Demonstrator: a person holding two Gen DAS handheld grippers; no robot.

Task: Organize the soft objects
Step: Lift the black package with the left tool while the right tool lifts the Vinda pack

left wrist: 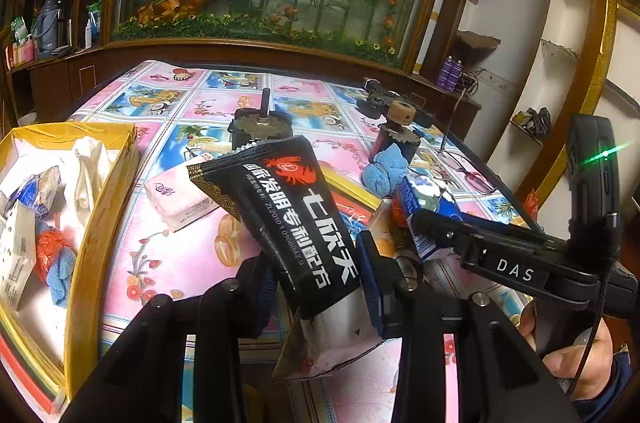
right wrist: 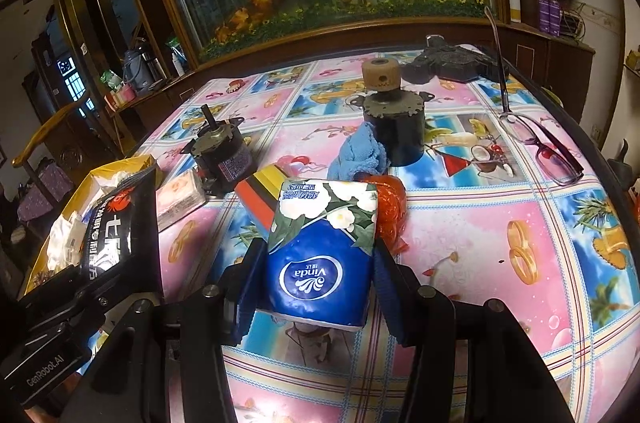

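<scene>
My left gripper (left wrist: 316, 271) is shut on a black sachet (left wrist: 288, 211) with white and red print, held above the table beside the yellow box (left wrist: 108, 191); the sachet also shows in the right wrist view (right wrist: 116, 223). My right gripper (right wrist: 316, 263) is shut on a blue Vinda tissue pack (right wrist: 320, 255), held above the table; it shows at the right in the left wrist view (left wrist: 428, 207). On the table lie a pink tissue pack (left wrist: 180, 195), a blue cloth (right wrist: 360, 155) and an orange mesh ball (right wrist: 390, 207).
The box holds tissue packs, a white cloth (left wrist: 90, 171), a blue cloth and an orange mesh. Two motors (right wrist: 224, 151) (right wrist: 394, 115), glasses (right wrist: 540, 143), a striped lid (right wrist: 260, 199) and a black part (right wrist: 448, 61) are on the floral tablecloth (right wrist: 480, 243).
</scene>
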